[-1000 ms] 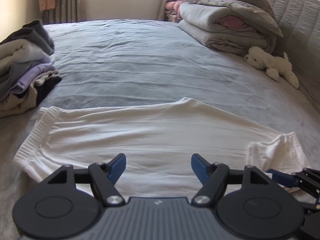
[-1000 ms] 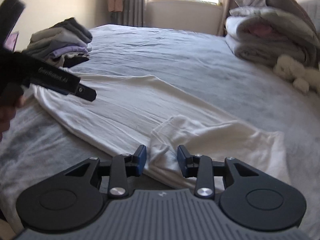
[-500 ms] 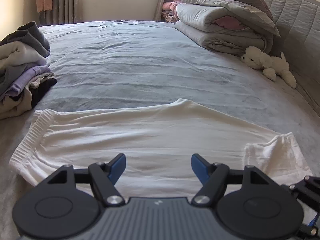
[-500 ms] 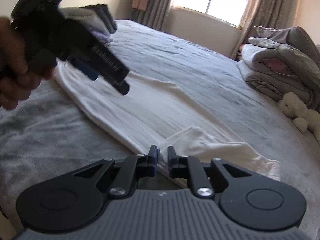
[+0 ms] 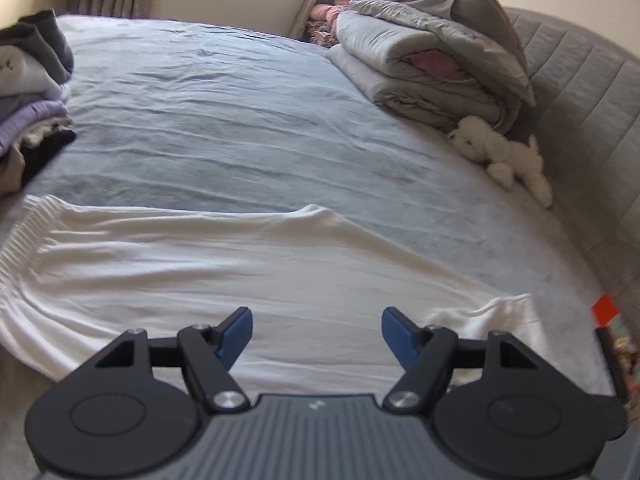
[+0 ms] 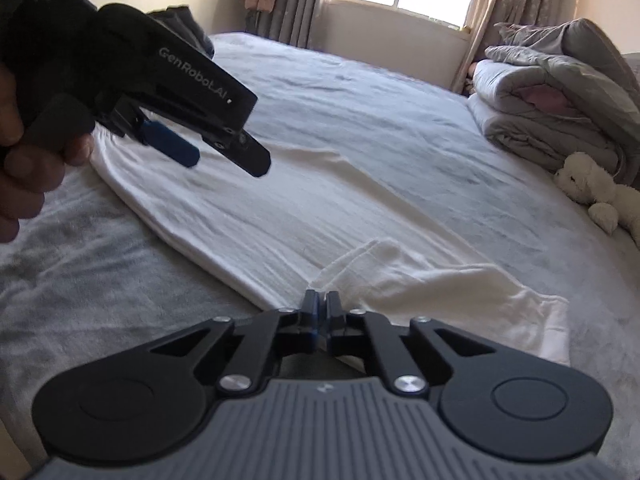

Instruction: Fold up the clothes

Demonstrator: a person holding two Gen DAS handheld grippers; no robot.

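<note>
White cotton garment [image 5: 248, 280] lies spread flat on grey bed [image 5: 240, 120], sleeve doubled over. Left tool [image 5: 316, 330] hovers spread above it; right tool [image 6: 320, 312] pressed together at near edge, fabric between unconfirmed. Risk: thin pinch slips, fold skews.

I see a white garment [image 5: 240, 272] spread flat lengthwise on the grey bed [image 5: 224, 120], lightly creased, its ribbed hem at 9 o'clock. A sleeve [image 6: 432, 280] is folded back over the body near 5 o'clock.
</note>
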